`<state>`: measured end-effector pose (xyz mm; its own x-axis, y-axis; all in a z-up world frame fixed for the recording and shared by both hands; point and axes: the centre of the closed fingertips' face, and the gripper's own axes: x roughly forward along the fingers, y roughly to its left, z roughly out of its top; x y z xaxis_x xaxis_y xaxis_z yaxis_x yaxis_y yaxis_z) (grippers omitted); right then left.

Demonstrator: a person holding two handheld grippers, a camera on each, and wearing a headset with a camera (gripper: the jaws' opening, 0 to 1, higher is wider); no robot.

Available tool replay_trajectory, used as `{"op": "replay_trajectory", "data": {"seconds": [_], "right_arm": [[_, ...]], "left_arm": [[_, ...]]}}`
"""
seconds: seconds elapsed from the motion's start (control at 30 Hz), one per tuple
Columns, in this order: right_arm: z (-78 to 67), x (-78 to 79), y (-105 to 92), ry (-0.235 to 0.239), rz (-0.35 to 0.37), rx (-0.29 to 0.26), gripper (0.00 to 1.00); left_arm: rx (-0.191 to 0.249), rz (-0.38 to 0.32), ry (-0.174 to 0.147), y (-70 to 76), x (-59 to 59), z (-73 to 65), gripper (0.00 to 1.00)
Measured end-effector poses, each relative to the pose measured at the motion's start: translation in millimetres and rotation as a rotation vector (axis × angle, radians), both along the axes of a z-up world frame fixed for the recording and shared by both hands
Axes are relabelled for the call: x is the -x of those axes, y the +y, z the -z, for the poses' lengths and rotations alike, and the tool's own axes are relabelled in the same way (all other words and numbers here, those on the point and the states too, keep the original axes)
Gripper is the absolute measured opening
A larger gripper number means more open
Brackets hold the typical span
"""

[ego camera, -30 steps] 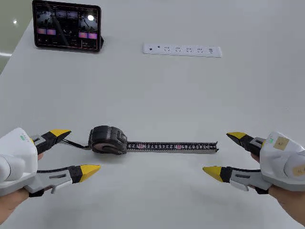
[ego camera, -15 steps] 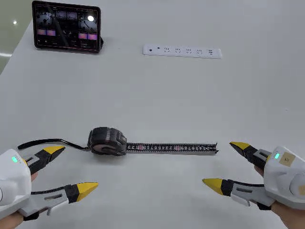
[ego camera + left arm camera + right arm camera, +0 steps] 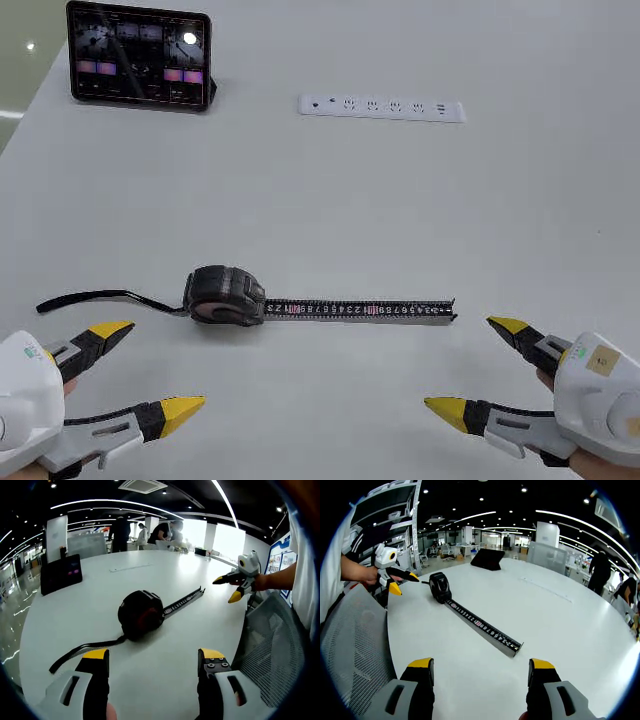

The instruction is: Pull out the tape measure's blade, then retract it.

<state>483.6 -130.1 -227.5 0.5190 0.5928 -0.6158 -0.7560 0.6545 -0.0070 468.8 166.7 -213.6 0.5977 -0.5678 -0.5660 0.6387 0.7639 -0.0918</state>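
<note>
A black tape measure [image 3: 225, 296] lies on the white table [image 3: 330, 200], its black blade [image 3: 360, 310] drawn out flat to the right and its wrist strap [image 3: 85, 298] trailing left. From the left gripper view the case [image 3: 141, 614] and blade [image 3: 184, 600] lie ahead; the right gripper view has the blade's hook end [image 3: 514, 649] closest and the case [image 3: 440, 587] beyond. My left gripper [image 3: 155, 370] is open near the table's front left, apart from the case. My right gripper [image 3: 478, 368] is open at the front right, short of the blade tip. Neither holds anything.
A tablet [image 3: 140, 54] stands propped at the back left. A white power strip [image 3: 382, 105] lies at the back centre. A mesh chair [image 3: 272, 640] sits by the table's near edge. People stand far off in the room behind.
Both grippers have drawn back toward me and away from the tape measure. The strap, earlier under the left gripper, now lies uncovered. The tape measure and its blade have stayed put.
</note>
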Motion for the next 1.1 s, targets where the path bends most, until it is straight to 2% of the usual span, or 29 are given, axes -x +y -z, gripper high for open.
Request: {"op": "replay_trajectory", "data": {"seconds": [0.33,1.1], "right_arm": [[3.9,0.6,1.0,0.012,-0.006,0.009,0.78],[3.8,2.5,2.2,0.013,-0.014,0.011,0.79]], "left_arm": [[-0.003,0.004,0.01,-1.2,0.6,2.5,0.69],[-0.007,0.016,0.009,-3.1,1.0,3.1,0.69]]}}
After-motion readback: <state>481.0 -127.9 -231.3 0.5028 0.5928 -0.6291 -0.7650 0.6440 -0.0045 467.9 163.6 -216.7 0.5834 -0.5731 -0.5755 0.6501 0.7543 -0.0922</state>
